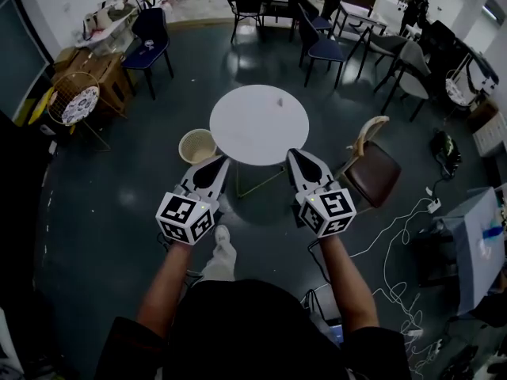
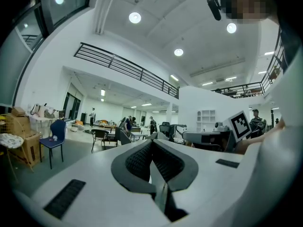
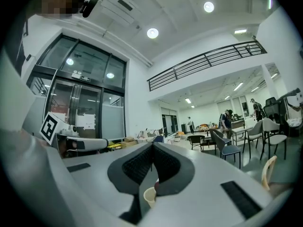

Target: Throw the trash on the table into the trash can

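Note:
A round white table [image 1: 238, 137] stands ahead of me on a dark floor. One small piece of trash [image 1: 279, 101] lies on its far right part. A pale round trash can [image 1: 196, 145] stands on the floor against the table's left side. My left gripper [image 1: 224, 161] is shut and empty, its tip close to the trash can and the table's near left edge. My right gripper [image 1: 291, 153] is shut and empty at the table's near right edge. In the left gripper view the left gripper [image 2: 152, 141] has its jaws together. The right gripper [image 3: 152, 144] looks the same in its own view.
A brown chair [image 1: 372, 174] stands right of the table. Dark blue chairs [image 1: 325, 50] and a second blue chair [image 1: 149, 42] stand farther back. Cardboard boxes [image 1: 95, 74] and a wire frame [image 1: 75, 101] are at the left. White cables [image 1: 396, 252] trail over the floor at the right.

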A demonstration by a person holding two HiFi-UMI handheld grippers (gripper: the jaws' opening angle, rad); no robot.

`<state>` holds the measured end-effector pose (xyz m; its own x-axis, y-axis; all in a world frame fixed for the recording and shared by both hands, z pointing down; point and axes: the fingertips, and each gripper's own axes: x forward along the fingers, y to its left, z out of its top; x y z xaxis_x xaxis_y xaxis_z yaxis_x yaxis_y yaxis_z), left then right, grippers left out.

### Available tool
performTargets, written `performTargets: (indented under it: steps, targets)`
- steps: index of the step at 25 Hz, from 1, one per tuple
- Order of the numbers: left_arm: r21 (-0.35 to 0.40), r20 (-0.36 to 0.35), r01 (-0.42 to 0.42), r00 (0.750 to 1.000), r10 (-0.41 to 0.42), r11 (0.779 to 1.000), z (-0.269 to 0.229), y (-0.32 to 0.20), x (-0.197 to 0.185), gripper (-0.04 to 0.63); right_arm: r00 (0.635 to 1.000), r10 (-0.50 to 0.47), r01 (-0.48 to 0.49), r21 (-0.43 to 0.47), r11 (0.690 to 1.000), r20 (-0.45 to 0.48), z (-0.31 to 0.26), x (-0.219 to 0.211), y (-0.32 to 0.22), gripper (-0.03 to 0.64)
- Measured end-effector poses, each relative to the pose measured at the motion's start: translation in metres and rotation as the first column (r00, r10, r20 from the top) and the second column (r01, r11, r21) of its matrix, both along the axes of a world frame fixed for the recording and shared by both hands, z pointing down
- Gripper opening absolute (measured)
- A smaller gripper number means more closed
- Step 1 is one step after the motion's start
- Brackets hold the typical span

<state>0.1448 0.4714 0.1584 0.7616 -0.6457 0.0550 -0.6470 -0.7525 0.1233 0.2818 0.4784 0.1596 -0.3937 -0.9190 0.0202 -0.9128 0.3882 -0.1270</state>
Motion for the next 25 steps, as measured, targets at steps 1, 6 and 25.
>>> performTargets:
  steps: [1, 6, 25]
  targets:
    - [-0.001, -0.001, -0.004, 1.000, 0.004, 1.000, 0.001, -0.011, 0.001, 0.015, 1.000, 0.003, -0.003, -0.003, 1.000, -0.001, 0.001, 0.000, -0.010, 0.018]
    - [-0.023, -0.014, -0.014, 1.000, 0.014, 1.000, 0.002, -0.072, -0.002, 0.015, 1.000, 0.030, -0.030, -0.021, 0.999, -0.006, 0.007, -0.001, -0.067, 0.018]
    - [-0.090, -0.020, -0.074, 0.997, 0.073, 0.993, 0.012, -0.261, -0.032, 0.015, 0.993, 0.108, -0.112, -0.101, 0.989, -0.048, 0.021, -0.028, -0.245, 0.018]
